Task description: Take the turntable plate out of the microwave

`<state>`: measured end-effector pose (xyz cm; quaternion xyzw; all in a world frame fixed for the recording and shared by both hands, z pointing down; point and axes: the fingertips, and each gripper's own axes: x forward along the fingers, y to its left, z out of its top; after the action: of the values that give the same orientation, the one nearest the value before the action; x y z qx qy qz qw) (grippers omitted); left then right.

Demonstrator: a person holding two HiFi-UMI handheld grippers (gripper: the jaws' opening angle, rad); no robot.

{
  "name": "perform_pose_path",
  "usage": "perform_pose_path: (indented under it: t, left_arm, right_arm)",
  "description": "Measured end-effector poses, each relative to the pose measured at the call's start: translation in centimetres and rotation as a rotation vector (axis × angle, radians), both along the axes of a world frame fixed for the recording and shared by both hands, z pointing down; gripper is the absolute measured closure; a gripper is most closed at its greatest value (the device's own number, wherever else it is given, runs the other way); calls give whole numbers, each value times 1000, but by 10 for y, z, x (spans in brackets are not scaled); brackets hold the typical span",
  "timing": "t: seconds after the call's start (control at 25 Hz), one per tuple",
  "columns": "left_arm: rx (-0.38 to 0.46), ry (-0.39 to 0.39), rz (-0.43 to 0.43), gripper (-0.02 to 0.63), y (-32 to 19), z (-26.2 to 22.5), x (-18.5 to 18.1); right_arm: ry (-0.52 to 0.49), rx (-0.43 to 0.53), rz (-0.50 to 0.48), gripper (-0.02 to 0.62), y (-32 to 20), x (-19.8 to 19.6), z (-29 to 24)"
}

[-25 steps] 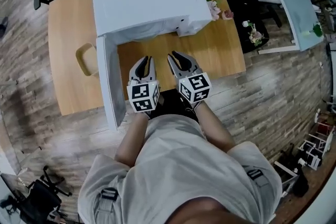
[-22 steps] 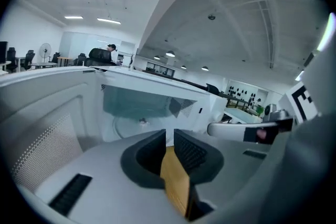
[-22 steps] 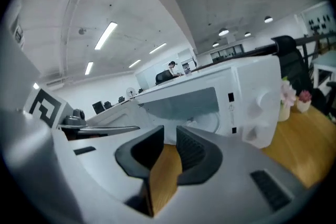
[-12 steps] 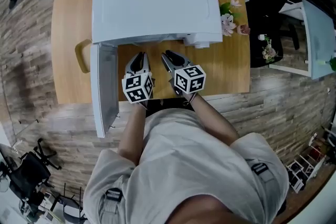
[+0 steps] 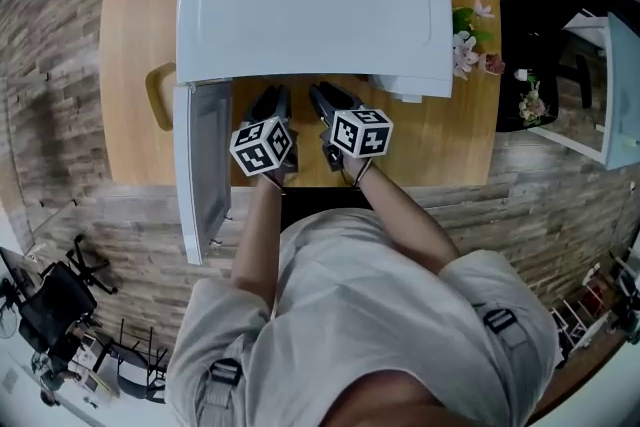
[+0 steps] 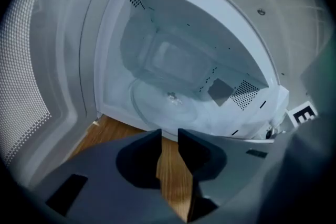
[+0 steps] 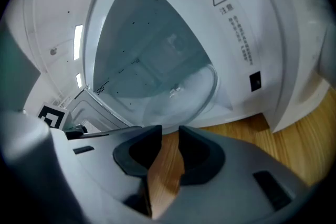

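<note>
Looking steeply down, we see a white microwave [image 5: 310, 5] on a wooden counter [image 5: 440, 140], its door [image 5: 200, 170] swung wide open to the left. We hold a claw in each hand, side by side and near each other, both pointing into the oven's open front.

Our left claw [image 6: 169, 136] is released. Its two dark jaws stand a little apart and have just been opening, with nothing between them; only the wood of the counter shows through the gap. Our right claw [image 7: 169, 134] is released too, its jaws also a little apart and just opening, again with only counter wood in the gap.

The turntable plate [image 6: 157, 110], round and of clear glass, lies flat on the floor of the microwave's chamber, ahead of both claws and touched by neither. Its near edge sits close to the chamber's front lip.

A small bunch of flowers [image 5: 468, 40] stands on the counter just right of the microwave.
</note>
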<state>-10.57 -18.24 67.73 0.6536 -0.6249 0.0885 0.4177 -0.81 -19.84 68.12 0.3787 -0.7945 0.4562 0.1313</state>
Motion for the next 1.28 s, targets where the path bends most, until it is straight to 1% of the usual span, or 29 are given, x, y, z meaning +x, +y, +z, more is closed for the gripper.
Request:
perform_pose_path:
  t: [0.2, 0.32, 0.36, 0.48, 0.6, 0.84, 1.0, 1.28]
  left_arm:
    - [5, 108, -74, 476, -11, 11, -9]
    - [14, 148, -85, 492, -12, 12, -10]
    - [18, 162, -85, 492, -12, 12, -10]
    - [14, 189, -86, 471, -10, 15, -12]
    - [14, 236, -107, 452, -15, 18, -14]
    - [6, 229, -88, 446, -25, 21, -10]
    - [4, 219, -91, 453, -24, 23, -11]
    - [3, 210, -85, 453, -12, 18, -7]
  right_arm:
    - [-25, -49, 73, 463, -10, -2, 11]
    - [-27, -62, 103, 482, -10, 0, 14]
    - [-24, -64, 108, 475, -11, 1, 15]
    - [-16, -66, 123, 460, -11, 2, 16]
    - [-28, -71, 146, 453, -16, 0, 17]
    - [-33, -97, 164, 462, -19, -2, 23]
    - [-27, -88, 147, 472, -19, -2, 21]
    - [-12, -84, 127, 468, -7, 1, 14]
